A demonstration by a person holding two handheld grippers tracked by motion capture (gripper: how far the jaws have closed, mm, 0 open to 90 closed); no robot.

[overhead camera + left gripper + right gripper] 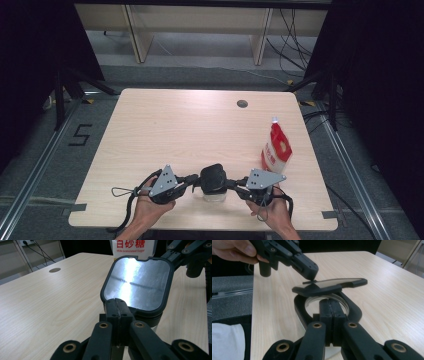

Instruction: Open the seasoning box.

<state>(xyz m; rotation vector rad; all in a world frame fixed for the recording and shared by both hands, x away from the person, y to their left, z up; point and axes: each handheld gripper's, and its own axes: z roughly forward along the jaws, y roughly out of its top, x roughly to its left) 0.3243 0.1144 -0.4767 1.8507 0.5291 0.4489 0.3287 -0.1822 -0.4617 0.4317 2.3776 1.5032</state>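
Note:
A small clear container [215,196] with a black ring [299,307] around its mouth stands near the table's front edge. Its black lid [213,176], shiny on the inner face [137,282], is lifted and tilted above the ring [329,286]. My left gripper [196,181] [117,305] is shut on the lid's near edge, and it comes in from the top left in the right gripper view [310,270]. My right gripper [231,184] [331,305] is shut on the container's black ring from the other side.
A red and white bag of granulated sugar [276,149] [130,246] stands upright at the table's right, just behind the right gripper. A round cable hole [242,103] lies at the back. The table's front edge [200,226] runs close under both hands.

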